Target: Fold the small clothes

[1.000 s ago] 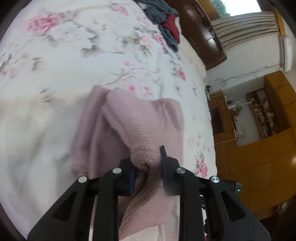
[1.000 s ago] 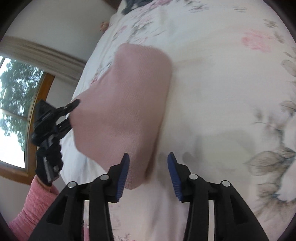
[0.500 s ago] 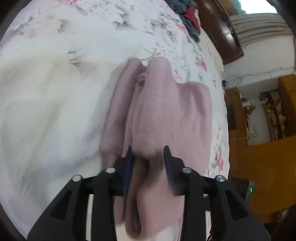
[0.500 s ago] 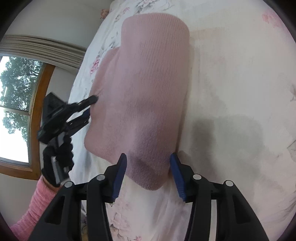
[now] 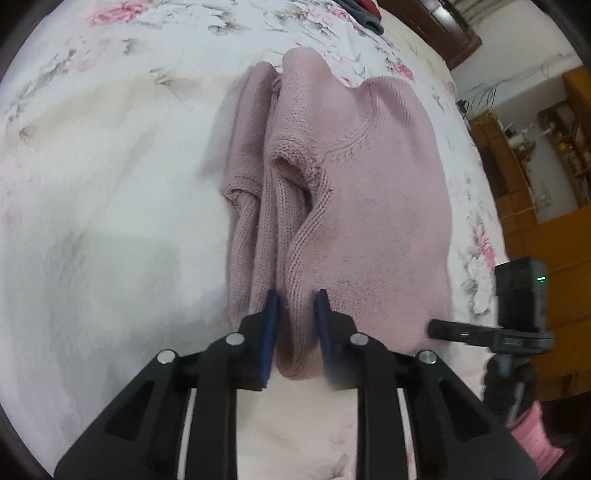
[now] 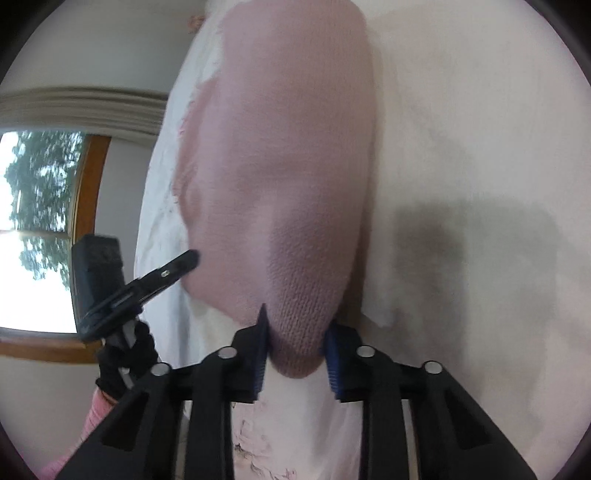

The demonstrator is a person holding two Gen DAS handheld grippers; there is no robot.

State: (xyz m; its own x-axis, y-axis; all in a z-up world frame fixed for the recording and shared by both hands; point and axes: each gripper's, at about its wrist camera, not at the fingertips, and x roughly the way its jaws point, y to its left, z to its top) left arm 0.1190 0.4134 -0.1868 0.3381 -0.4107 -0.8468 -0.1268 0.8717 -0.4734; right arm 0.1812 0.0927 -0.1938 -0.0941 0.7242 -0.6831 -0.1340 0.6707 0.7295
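Observation:
A pink knitted sweater (image 5: 369, 206) lies folded lengthwise on the floral bedsheet (image 5: 110, 184), its ribbed edges bunched on the left side. My left gripper (image 5: 295, 314) is shut on the sweater's near folded edge, with the knit pinched between the blue pads. In the right wrist view the same sweater (image 6: 288, 166) stretches away from me, and my right gripper (image 6: 297, 332) is shut on its rounded near corner. The right gripper's tip (image 5: 454, 330) shows beside the sweater's right edge, and the left gripper (image 6: 177, 264) sits at the sweater's left edge.
A pile of dark grey and red clothes (image 5: 364, 13) lies at the far end of the bed. Wooden cabinets (image 5: 543, 229) stand beyond the bed's right edge. A window (image 6: 33, 221) is on the other side. A pink sleeve (image 5: 532, 439) shows near the right gripper.
The sweater, held up and folded over a second ago, now lies flatter on the bed. My right gripper's fingers have narrowed onto its near corner. The left gripper still holds its edge.

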